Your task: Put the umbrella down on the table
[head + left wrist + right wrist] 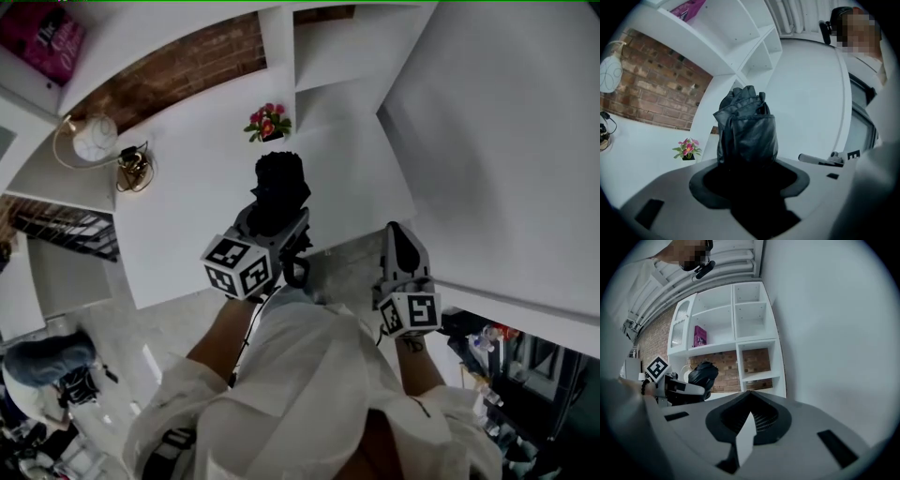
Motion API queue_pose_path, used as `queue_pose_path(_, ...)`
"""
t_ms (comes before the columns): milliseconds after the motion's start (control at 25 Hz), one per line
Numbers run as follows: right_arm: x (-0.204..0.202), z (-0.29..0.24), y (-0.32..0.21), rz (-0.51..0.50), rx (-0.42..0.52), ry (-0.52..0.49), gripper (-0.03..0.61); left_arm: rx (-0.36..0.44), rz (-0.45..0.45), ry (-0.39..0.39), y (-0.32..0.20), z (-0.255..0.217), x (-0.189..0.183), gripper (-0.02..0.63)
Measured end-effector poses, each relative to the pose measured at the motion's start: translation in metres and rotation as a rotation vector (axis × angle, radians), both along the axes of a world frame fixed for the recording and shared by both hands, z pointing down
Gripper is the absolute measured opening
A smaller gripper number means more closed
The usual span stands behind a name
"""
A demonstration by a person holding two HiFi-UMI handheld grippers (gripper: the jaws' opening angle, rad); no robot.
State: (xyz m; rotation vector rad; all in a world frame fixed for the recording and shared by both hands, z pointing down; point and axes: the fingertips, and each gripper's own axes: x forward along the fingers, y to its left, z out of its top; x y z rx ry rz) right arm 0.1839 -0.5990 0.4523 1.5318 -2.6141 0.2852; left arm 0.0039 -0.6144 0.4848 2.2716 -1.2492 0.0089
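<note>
A folded black umbrella [279, 186] sticks out forward from my left gripper [278, 217], which is shut on its lower part. In the left gripper view the umbrella [747, 129] fills the space between the jaws and rises upright from them. It hangs in the air over the white table [187, 216], apart from it. My right gripper [399, 232] is held to the right of the umbrella with its jaws shut and nothing in them. The right gripper view shows the umbrella [703, 373] and the left gripper off to its left.
A small pot of pink flowers [268, 123] stands at the table's back. A round white lamp [94, 139] and a tangle of wire [134, 170] lie at its left. White shelves [750, 329] with a pink box [700, 336] stand behind; a white wall [506, 141] rises at the right.
</note>
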Motion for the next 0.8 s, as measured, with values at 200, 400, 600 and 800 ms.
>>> queue_pose_path(200, -0.026, 0.029, -0.039, -0.024, -0.055, 0.049, 0.018, -0.112, 0.006, 0.017, -0.041, 0.043, -0.011, 0.265)
queue_pose_path(400, -0.039, 0.061, -0.063, -0.054, -0.107, 0.072, 0.018, -0.220, -0.001, 0.000, -0.066, 0.087, -0.009, 0.265)
queue_pose_path(600, -0.049, 0.087, -0.088, -0.091, -0.157, 0.043, 0.018, -0.300, -0.036, -0.019, -0.087, 0.120, -0.005, 0.265)
queue_pose_path(800, -0.062, 0.117, -0.106, -0.158, -0.182, 0.074, 0.018, -0.376, -0.069, -0.046, -0.099, 0.152, 0.000, 0.265)
